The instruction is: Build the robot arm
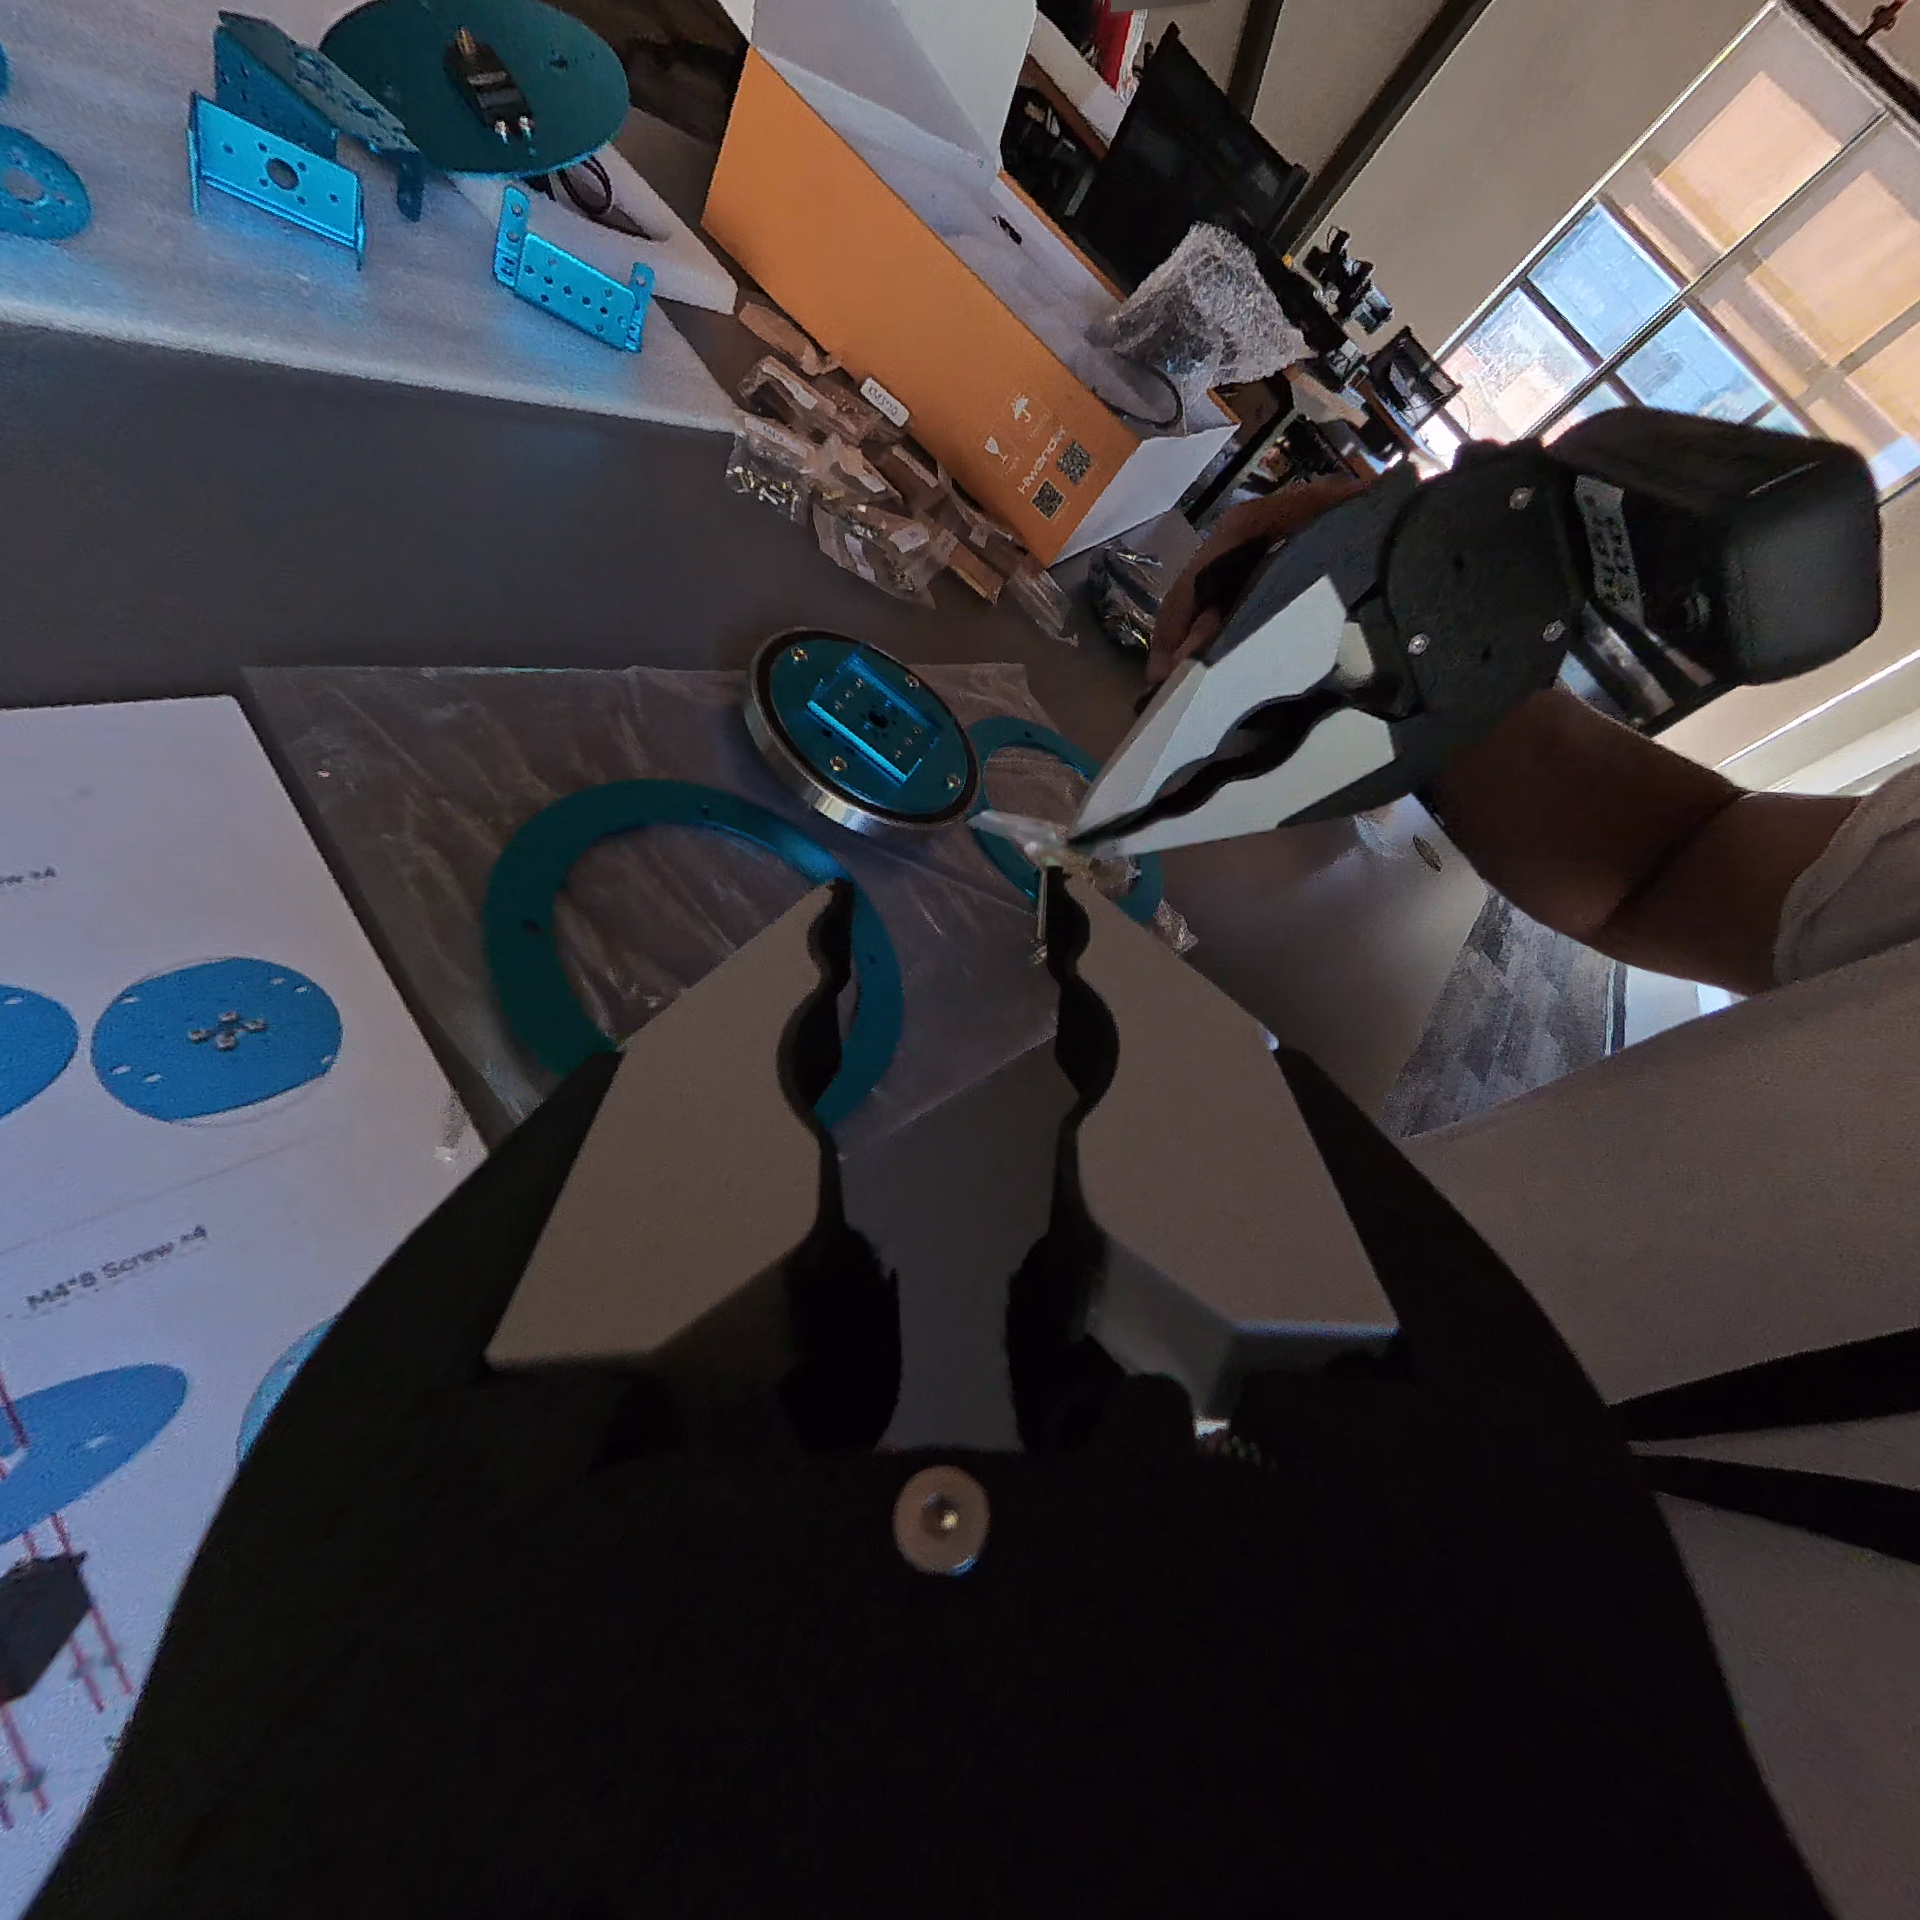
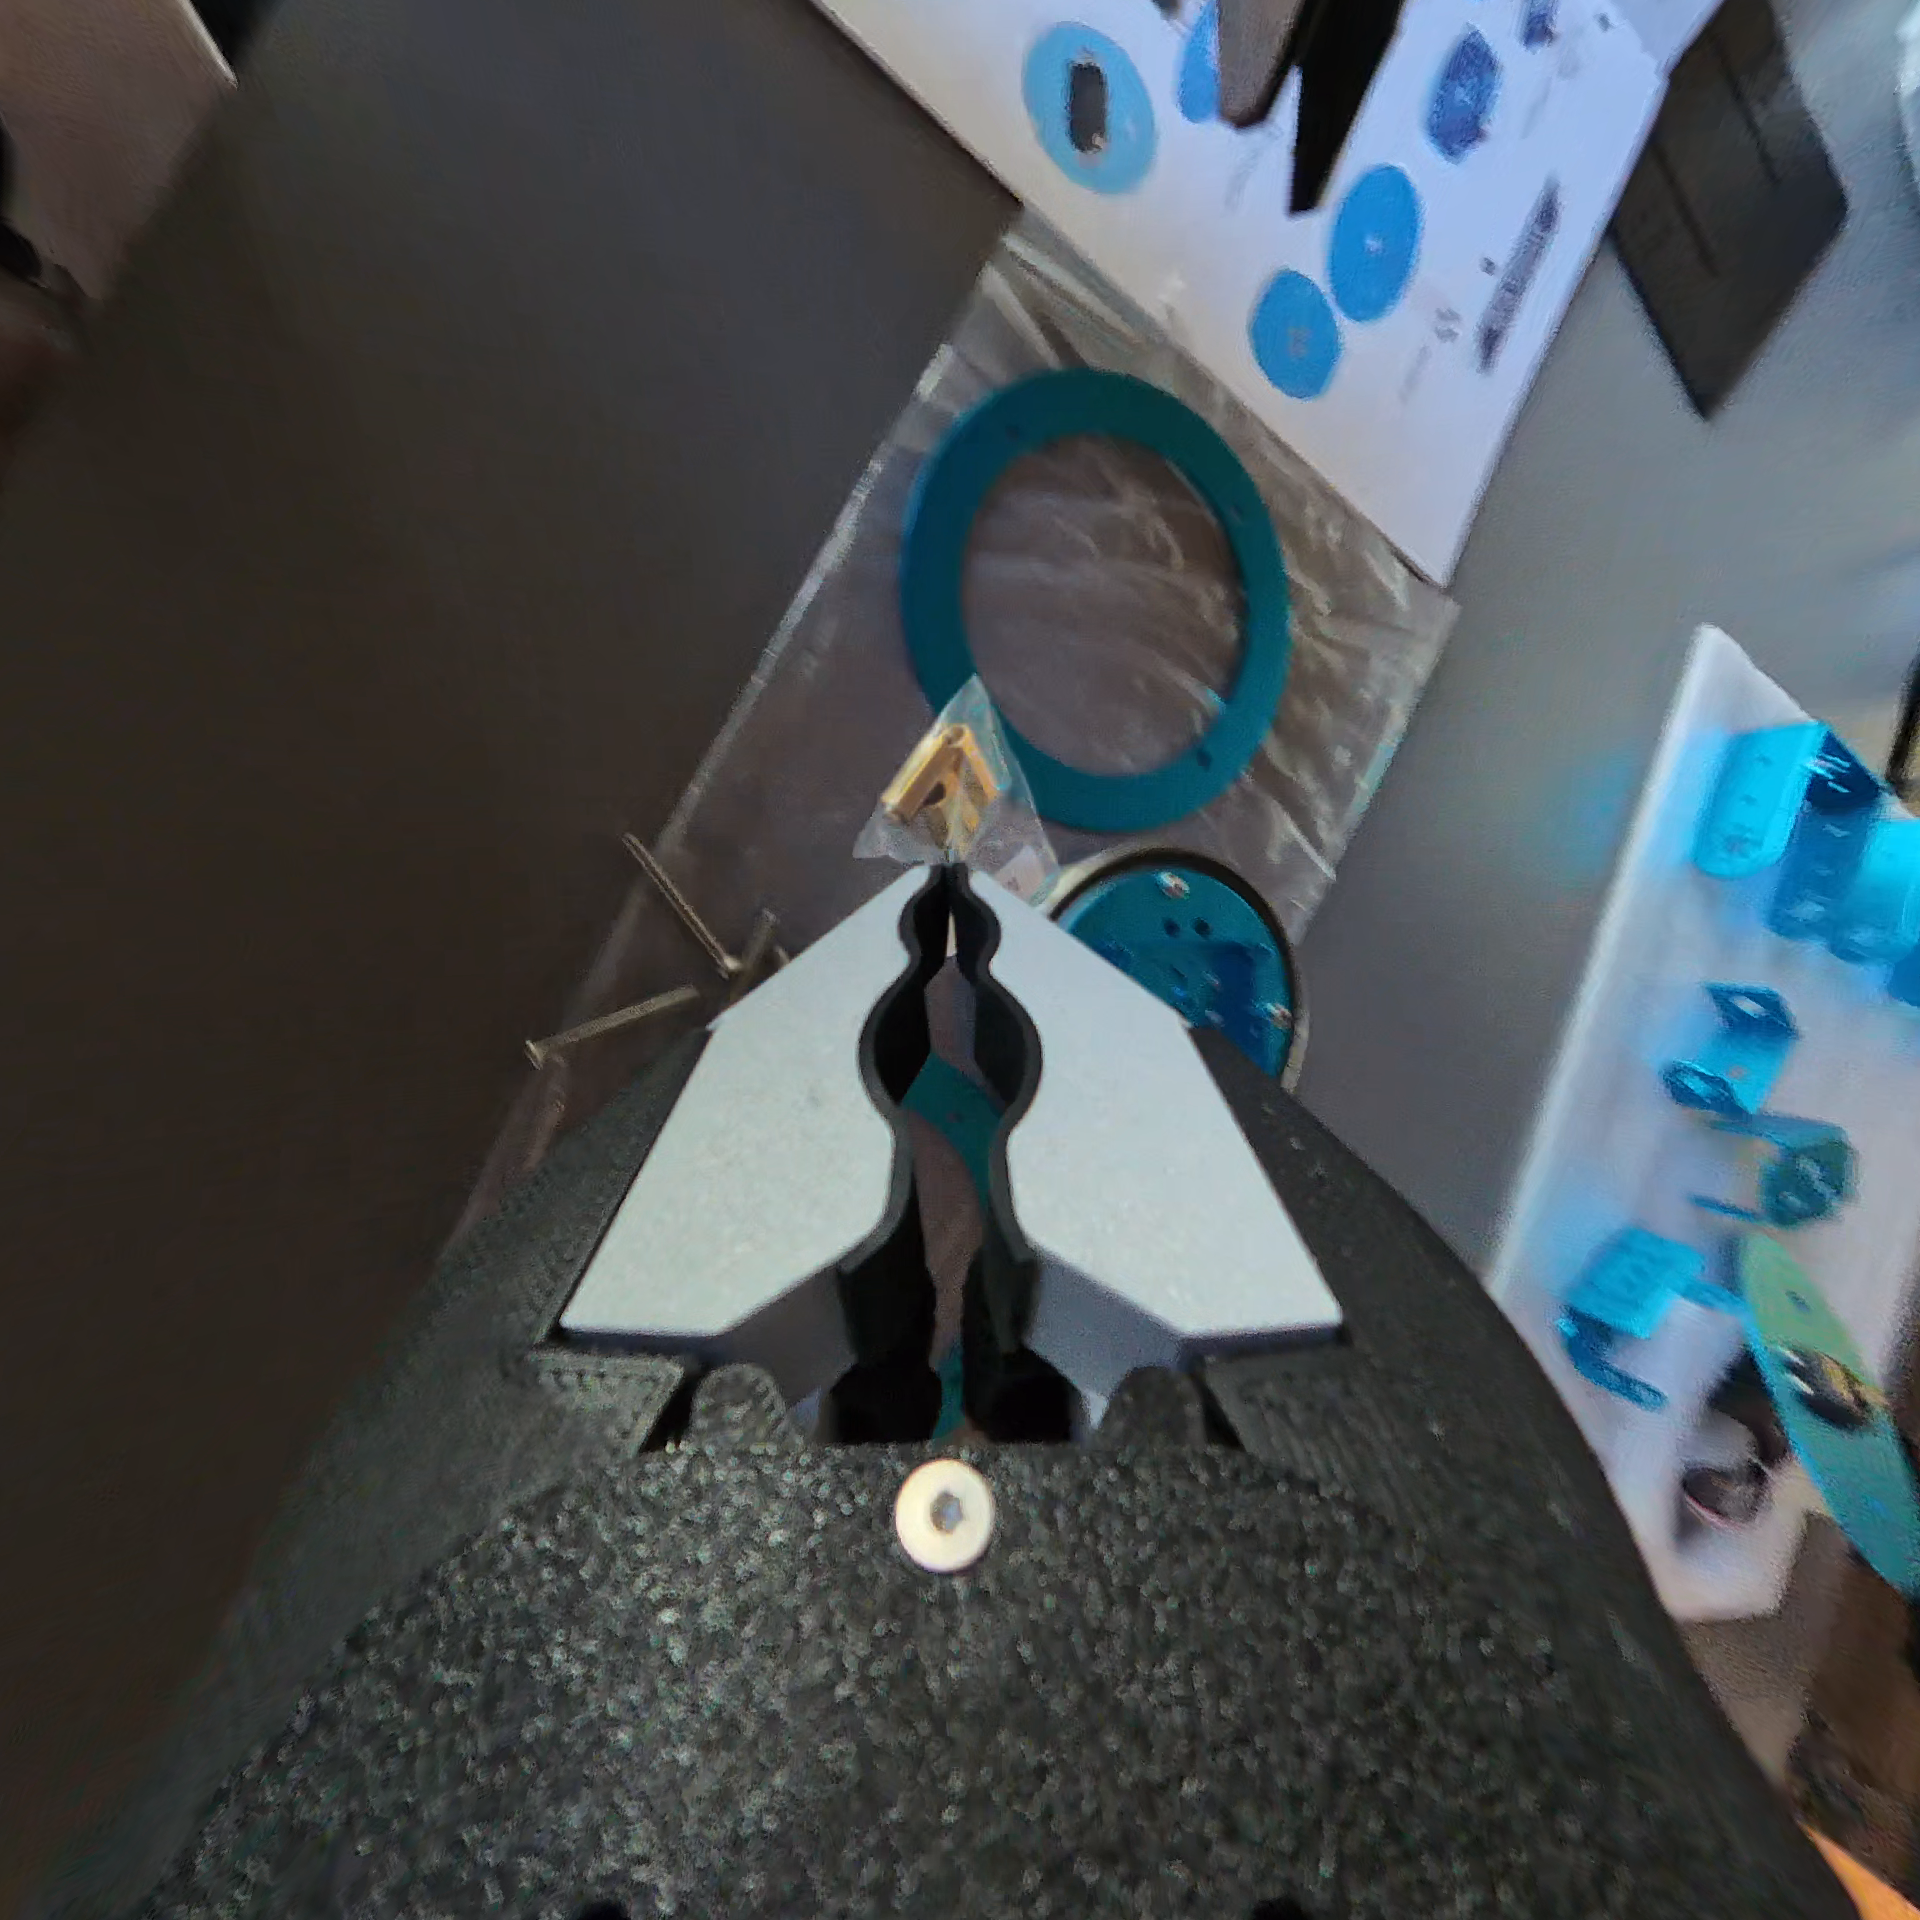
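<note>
The right gripper (image 2: 948, 878) reaches in from the right of the left view, its tips pinched on a small clear bag (image 2: 951, 800) of brass pieces. The left gripper (image 1: 951, 914) points at a thin screw (image 1: 1042, 914), fingers apart, above a flat teal ring (image 1: 540, 914) on crinkled plastic sheet (image 1: 436, 769).

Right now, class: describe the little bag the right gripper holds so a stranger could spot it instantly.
Find the clear plastic sheet on the dark table, with a teal ring lying on it. Just before the ring, the right gripper pinches a tiny clear bag. Only it holds brass-coloured parts.
</note>
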